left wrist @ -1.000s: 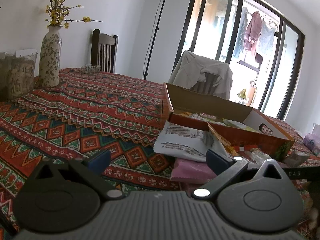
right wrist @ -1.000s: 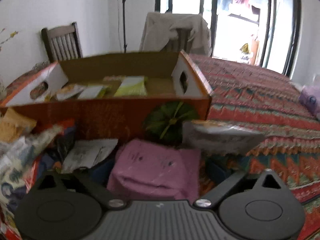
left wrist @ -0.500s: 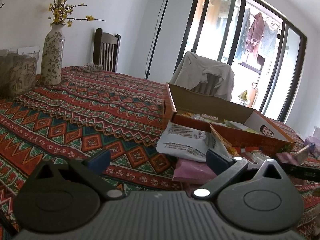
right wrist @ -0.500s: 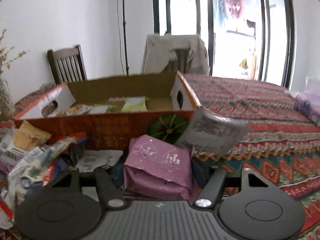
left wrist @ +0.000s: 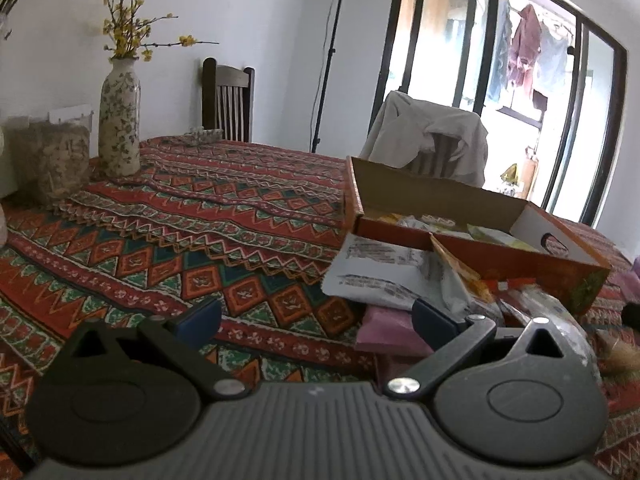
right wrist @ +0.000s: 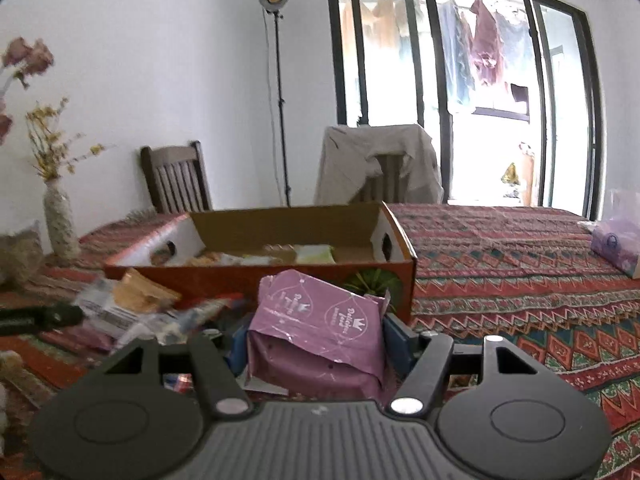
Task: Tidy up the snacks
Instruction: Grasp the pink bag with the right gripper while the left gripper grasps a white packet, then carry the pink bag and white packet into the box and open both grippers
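Observation:
My right gripper (right wrist: 318,340) is shut on a purple snack packet (right wrist: 320,336) and holds it up in front of the orange cardboard box (right wrist: 256,280), which has several snack packets inside. Loose snacks (right wrist: 132,308) lie on the table left of the box. My left gripper (left wrist: 316,320) is open and empty, low over the patterned tablecloth. In the left wrist view the box (left wrist: 520,256) is to the right, with a white packet (left wrist: 384,276) and a pink packet (left wrist: 388,330) lying before it.
A floral vase (left wrist: 119,120) and a jar (left wrist: 50,160) stand at the table's far left. Two chairs (right wrist: 176,180) stand behind the table, one draped with cloth (right wrist: 380,168). A purple tissue pack (right wrist: 616,240) lies at the far right.
My right gripper has closed on the purple packet and lifted it off the table; a grey packet beside it has dropped out of view. My left gripper has risen slightly.

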